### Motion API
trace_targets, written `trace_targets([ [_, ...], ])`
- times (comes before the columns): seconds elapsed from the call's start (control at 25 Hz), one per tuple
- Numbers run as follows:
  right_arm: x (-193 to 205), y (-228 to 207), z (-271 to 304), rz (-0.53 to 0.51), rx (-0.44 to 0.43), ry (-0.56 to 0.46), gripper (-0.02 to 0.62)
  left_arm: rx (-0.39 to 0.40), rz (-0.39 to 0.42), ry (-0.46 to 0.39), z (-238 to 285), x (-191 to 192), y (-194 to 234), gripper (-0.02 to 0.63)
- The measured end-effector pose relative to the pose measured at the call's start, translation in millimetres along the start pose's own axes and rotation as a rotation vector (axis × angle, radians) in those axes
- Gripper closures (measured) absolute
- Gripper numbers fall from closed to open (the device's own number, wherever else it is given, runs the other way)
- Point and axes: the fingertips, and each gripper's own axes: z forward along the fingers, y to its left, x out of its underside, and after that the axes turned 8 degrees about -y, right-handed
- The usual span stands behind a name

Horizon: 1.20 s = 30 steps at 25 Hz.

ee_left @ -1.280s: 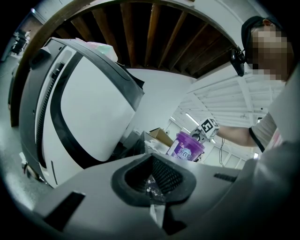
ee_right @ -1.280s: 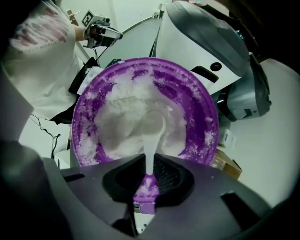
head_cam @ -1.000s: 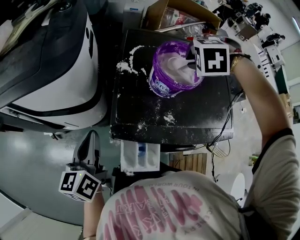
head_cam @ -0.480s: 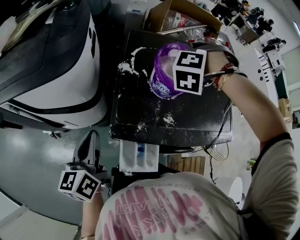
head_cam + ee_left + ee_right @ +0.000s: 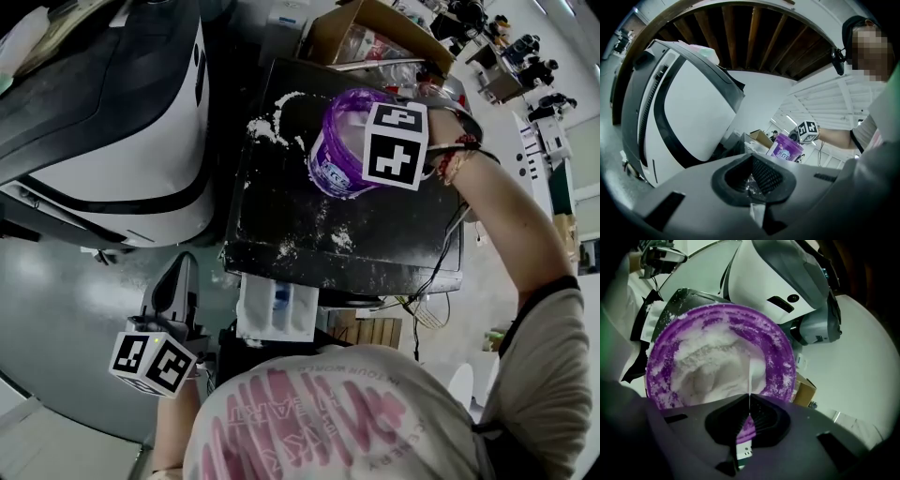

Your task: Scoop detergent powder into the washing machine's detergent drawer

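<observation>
Head view: tub (image 5: 330, 159) at one o'clock, drawer (image 5: 251, 314) at six. Right gripper (image 5: 749, 397) just clamped shut on the scoop handle (image 5: 749, 376); left gripper (image 5: 753, 157) shut, empty. Thin pinch may twist, spilling powder (image 5: 708, 366) en route.

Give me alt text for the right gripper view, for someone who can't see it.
The right gripper, its jaws just closed on a thin white scoop handle, points down into a purple tub of white powder. The tub stands on a dark, powder-dusted top beside a large white-and-grey machine.
</observation>
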Motion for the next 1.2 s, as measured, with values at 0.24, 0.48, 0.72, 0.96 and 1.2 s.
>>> trace_targets([
  [0.24, -15.9, 15.6, -4.9, 0.096, -0.146, -0.120, 0.592, -0.001, -0.005, -0.003, -1.2, -0.7, 2.6, 0.603],
  [0.48, -23.7, 24.5, -12.5, 0.142, -0.239, -0.197, 0.592, 0.002, -0.003, -0.005, -3.5, -2.1, 2.1, 0.603],
  [0.72, -20.7, 37.8, -18.8, 0.090, -0.336, -0.220, 0.592, 0.006, 0.000, -0.005, -4.0, -0.9, -0.3, 0.603],
  [0.96, -13.8, 46.9, -27.0, -0.125, -0.391, -0.224, 0.594, 0.009, 0.001, -0.003, -5.5, 1.0, -3.0, 0.603],
  [1.2, -7.7, 49.1, -31.0, -0.350, -0.391, -0.214, 0.594, 0.001, 0.000, -0.007, -9.6, 1.2, -0.1, 0.603],
])
